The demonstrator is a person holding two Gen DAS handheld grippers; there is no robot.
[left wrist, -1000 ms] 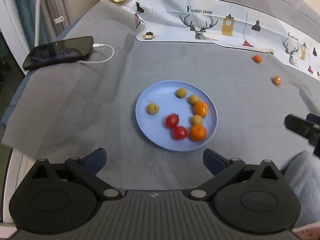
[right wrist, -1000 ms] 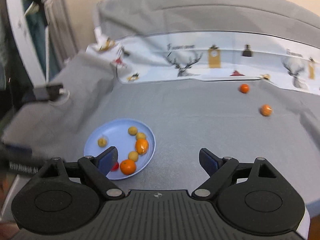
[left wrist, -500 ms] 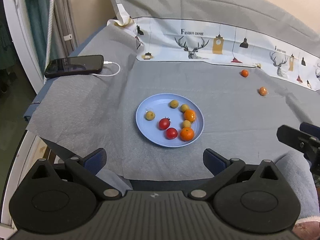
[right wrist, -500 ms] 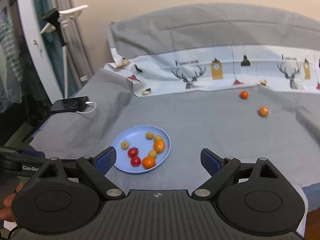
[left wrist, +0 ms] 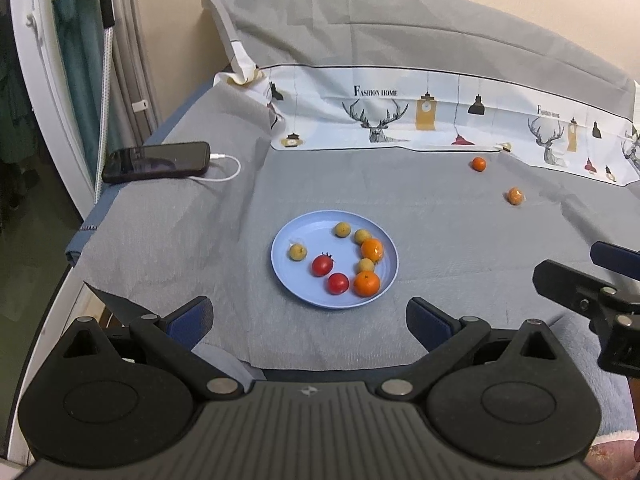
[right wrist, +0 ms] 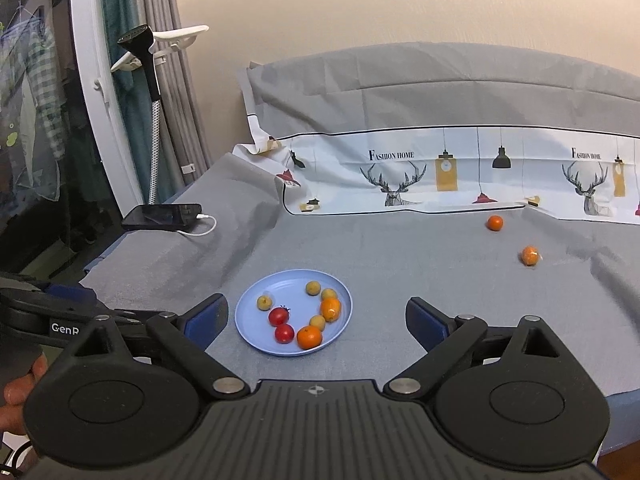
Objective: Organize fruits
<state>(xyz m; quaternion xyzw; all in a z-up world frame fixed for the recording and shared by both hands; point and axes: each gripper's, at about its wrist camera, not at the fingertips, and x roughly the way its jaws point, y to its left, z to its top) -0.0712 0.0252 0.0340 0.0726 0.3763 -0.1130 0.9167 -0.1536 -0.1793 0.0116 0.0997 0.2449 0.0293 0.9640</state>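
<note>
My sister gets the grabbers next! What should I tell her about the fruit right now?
Left gripper: open, empty, held back near the table edge.
Right gripper: open, empty, also held back.
Blue plate: holds two red tomatoes, two oranges and four small yellow fruits.
Still loose on the grey cloth, far right: one orange near the printed cloth, another orange a bit closer.
Left to do, probably: bring those two to the plate. The right gripper is likely on the better side.

Both wrist cams: plate (left wrist: 384, 284) (right wrist: 344, 320) shared, near.
</note>
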